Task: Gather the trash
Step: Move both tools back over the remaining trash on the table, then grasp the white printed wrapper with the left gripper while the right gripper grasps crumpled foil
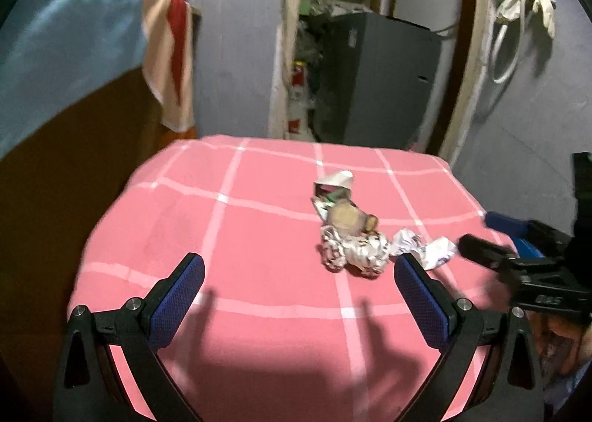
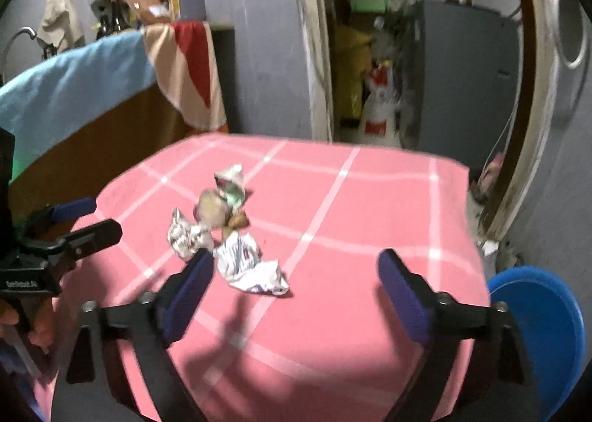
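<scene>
Two grippers: the left gripper (image 1: pixel 299 274) and the right gripper (image 2: pixel 296 270) both hung over a pink cloth with white grid lines (image 1: pixel 259 222).
Left fingers: the blue-padded fingers (image 1: pixel 177 296) were spread wide, with nothing between them.
Right fingers: the blue-padded fingers (image 2: pixel 188 292) were spread wide and pinched nothing.
Trash pile: crumpled white printed paper wrappers (image 1: pixel 355 248) and a round tan scrap (image 1: pixel 347 218) lay on the cloth, ahead of the left fingertips and toward the right-hand finger.
Nearest piece: a crumpled white wrapper (image 2: pixel 251 270) lay just ahead of the right gripper's left-hand finger, its far part partly hidden behind that fingertip.
Beyond the right-hand finger: a round blue plastic bin (image 2: pixel 540 329) stood beside the cloth's edge.
</scene>
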A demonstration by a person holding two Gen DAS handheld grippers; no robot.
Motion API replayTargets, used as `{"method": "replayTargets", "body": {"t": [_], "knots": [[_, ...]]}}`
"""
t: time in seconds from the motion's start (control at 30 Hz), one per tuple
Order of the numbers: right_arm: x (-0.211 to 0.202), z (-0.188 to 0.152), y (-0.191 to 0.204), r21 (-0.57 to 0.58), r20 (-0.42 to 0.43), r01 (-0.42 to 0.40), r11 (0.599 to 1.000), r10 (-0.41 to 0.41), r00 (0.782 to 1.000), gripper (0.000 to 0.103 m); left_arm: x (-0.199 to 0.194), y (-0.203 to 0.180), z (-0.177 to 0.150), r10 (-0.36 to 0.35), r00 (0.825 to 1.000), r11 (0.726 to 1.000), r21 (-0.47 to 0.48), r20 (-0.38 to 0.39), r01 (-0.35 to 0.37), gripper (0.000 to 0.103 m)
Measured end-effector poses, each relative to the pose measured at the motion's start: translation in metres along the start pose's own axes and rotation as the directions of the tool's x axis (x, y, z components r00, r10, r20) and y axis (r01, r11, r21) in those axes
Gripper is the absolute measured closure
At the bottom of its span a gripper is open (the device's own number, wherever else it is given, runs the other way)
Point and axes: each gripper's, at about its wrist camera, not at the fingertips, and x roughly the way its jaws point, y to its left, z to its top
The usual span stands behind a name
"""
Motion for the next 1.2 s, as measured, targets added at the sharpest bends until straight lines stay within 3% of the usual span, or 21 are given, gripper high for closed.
{"method": "replayTargets", "body": {"t": [0.1, 0.27, 0.57, 0.63, 0.73, 0.83, 1.0, 1.2], "knots": [[0.009, -0.003, 0.001, -0.014, -0.044, -0.019, 1.000, 0.018, 0.999, 0.033, 0.007, -0.002, 0.002, -0.029, 0.999, 0.999, 0.014, -0.034, 0.029, 0.009], [0.020, -0.005, 0.007, -0.050, -0.090, -0.041, 0.998, 0.037, 0.995, 0.045, 0.022, -0.007, 0.005, -0.064, 0.993, 0.998, 0.016, -0.097, 0.066, 0.035], [0.030, -0.004, 0.007, -0.041, -0.129, -0.096, 0.995, 0.090, 0.988, 0.071, 0.037, -0.014, 0.014, -0.138, 0.980, 0.990, -0.030, -0.143, 0.135, 0.053], [0.030, -0.004, 0.007, -0.034, -0.129, -0.107, 0.994, 0.101, 0.986, 0.084, 0.041, -0.015, 0.015, -0.147, 0.977, 0.989, -0.041, -0.153, 0.142, 0.057], [0.030, -0.005, 0.006, -0.026, -0.129, -0.102, 0.994, 0.098, 0.987, 0.090, 0.046, -0.017, 0.016, -0.156, 0.973, 0.987, -0.058, -0.169, 0.149, 0.064], [0.028, -0.005, 0.005, -0.015, -0.124, -0.103, 0.995, 0.100, 0.987, 0.094, 0.049, -0.019, 0.017, -0.161, 0.971, 0.986, -0.066, -0.178, 0.151, 0.064], [0.025, -0.007, 0.005, -0.015, -0.118, -0.092, 0.996, 0.090, 0.989, 0.095, 0.051, -0.024, 0.018, -0.151, 0.970, 0.988, -0.049, -0.191, 0.144, 0.065], [0.024, -0.008, 0.003, -0.006, -0.115, -0.096, 0.995, 0.094, 0.989, 0.095, 0.054, -0.024, 0.019, -0.169, 0.966, 0.985, -0.055, -0.196, 0.162, 0.074]]}}
